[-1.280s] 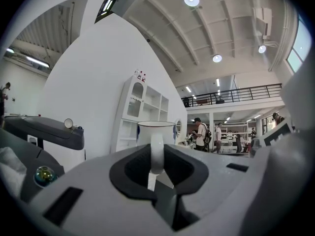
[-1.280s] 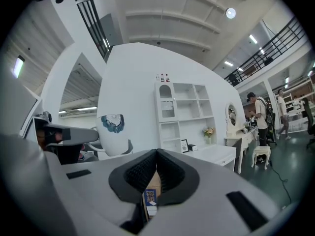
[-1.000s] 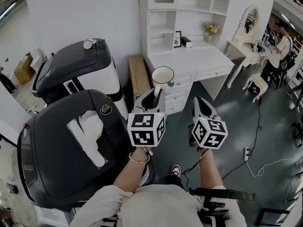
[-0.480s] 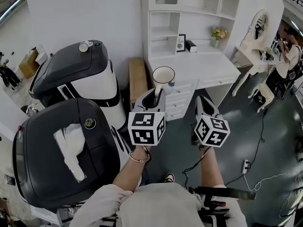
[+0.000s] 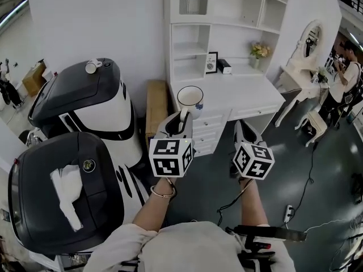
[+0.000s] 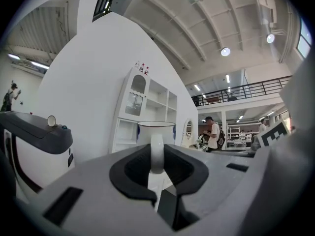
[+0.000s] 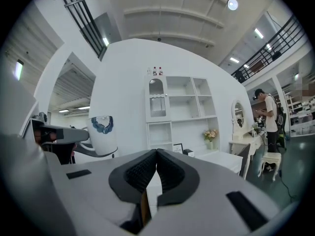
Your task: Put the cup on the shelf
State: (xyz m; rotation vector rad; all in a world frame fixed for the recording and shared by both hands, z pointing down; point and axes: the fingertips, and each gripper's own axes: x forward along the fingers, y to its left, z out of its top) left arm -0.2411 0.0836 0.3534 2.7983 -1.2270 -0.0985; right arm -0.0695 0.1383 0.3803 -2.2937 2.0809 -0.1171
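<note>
The cup is pinched by its handle in the left tool — held upright, apart from the shelf, where a framed picture is kept. The right tool is pressed together.

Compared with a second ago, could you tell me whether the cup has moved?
Yes: held in the left gripper, the cup has come nearer the desk.

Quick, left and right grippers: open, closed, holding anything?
Left gripper: closed on the white cup, gripping its handle.
Right gripper: closed, nothing between its jaws.
</note>
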